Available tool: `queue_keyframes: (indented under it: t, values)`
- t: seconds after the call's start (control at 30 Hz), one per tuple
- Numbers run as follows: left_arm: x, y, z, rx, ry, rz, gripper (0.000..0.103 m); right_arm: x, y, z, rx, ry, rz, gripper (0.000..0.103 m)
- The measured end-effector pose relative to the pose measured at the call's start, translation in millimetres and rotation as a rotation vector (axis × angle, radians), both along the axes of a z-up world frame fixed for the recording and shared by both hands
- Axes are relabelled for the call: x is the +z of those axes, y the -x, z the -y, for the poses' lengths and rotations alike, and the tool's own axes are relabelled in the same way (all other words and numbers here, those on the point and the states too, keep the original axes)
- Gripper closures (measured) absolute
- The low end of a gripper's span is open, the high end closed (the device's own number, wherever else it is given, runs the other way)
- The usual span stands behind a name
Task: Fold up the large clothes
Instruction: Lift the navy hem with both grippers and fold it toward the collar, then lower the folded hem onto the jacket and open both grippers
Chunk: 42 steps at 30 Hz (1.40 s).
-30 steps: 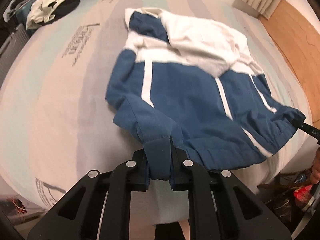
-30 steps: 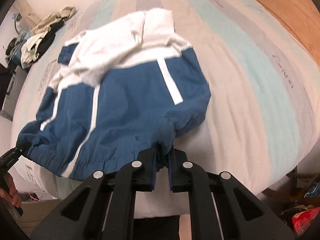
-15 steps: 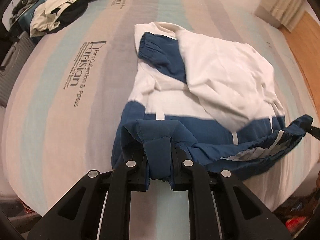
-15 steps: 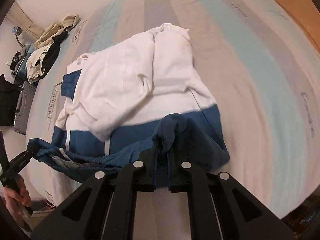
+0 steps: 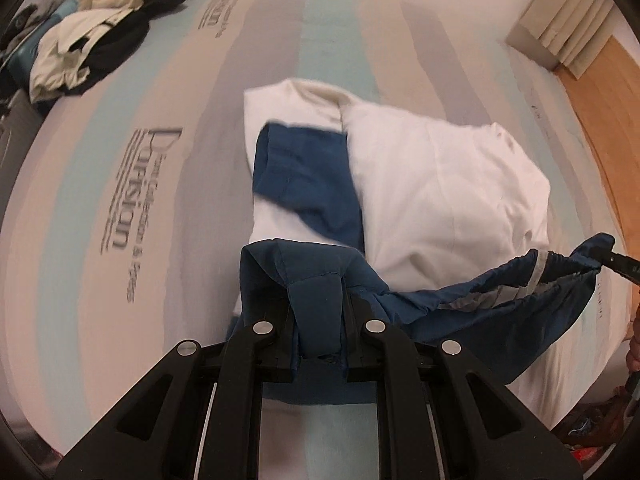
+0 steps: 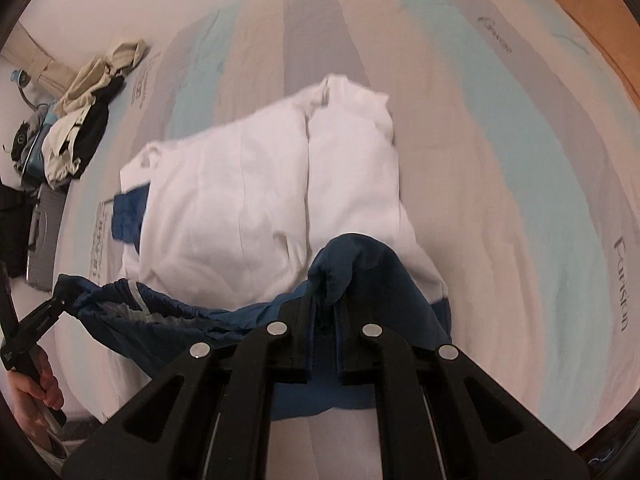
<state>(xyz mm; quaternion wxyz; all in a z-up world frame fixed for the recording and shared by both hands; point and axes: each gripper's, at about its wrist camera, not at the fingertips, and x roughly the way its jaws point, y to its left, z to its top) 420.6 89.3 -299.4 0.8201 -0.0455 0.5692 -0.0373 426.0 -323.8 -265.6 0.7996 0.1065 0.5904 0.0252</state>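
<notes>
A blue and white jacket [image 5: 440, 184] lies on the striped bed, its white upper part and a blue sleeve cuff [image 5: 308, 172] flat on the sheet. It also shows in the right wrist view [image 6: 248, 200]. My left gripper [image 5: 319, 312] is shut on one corner of the blue hem and holds it above the bed. My right gripper [image 6: 325, 312] is shut on the other hem corner. The blue hem [image 5: 500, 292] hangs slack between the two grippers, lifted over the white part.
A pile of beige, white and black clothes [image 5: 100, 28] lies at the bed's far left corner. A grey suitcase [image 6: 40, 232] stands beside the bed. Wooden floor [image 5: 600, 92] and curtains [image 5: 568, 28] are to the right. The striped sheet [image 5: 120, 208] has printed lettering.
Both grippers have lifted the blue hem and carried it forward over the jacket toward the white top. The blue lower half now covers less of the bed.
</notes>
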Motion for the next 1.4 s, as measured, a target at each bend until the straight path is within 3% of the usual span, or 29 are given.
queue_keyframes:
  t: [0.33,0.5,1.03,1.4]
  values:
    - [22,-69,-2,-0.048,-0.009,0.040,0.091,29,-56,-6,-0.012,0.023,0.071,0.097]
    - [16,-116,-5,-0.054,-0.011,0.042,0.091,33,-89,-11,-0.016,0.040,0.110,0.097]
    - [-20,-236,7,-0.081,-0.078,-0.008,0.091,-20,-201,-6,-0.067,0.077,0.045,0.098]
    - [-70,-266,13,-0.069,-0.131,-0.056,0.091,-59,-240,-15,-0.035,0.137,0.001,0.098]
